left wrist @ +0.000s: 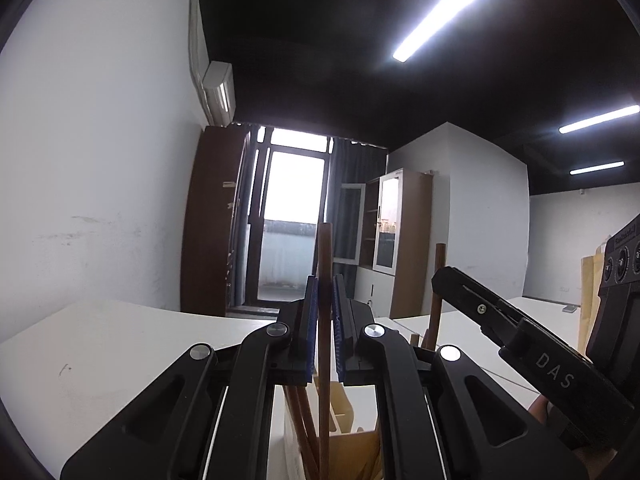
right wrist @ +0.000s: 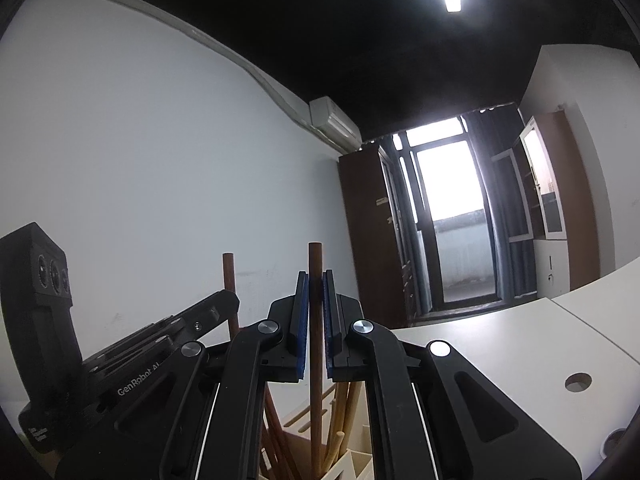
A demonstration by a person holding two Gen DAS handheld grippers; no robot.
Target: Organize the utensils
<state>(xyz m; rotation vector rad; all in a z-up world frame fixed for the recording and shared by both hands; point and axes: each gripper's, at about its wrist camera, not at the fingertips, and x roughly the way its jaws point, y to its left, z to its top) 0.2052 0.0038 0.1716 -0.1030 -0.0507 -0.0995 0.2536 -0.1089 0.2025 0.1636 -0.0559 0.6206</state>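
— Left gripper (left wrist: 325, 320): status?
— Clamping an upright wooden stick (left wrist: 324, 264); its lower end is standing in the utensil holder (left wrist: 360, 440).
— Right gripper (right wrist: 316, 320)?
— Gripping a second stick (right wrist: 315, 280), likewise upright over the holder.

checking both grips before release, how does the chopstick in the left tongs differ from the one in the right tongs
The left tongs pinch a square-topped chopstick rising well above the blue pads; the right tongs pinch a round-topped chopstick showing a shorter length above its pads. The left chopstick leans slightly, the right one stands nearly straight.

Shared: both are brown wood, roughly upright, clamped between shut pads, their lower ends down among other sticks in the divided holder.
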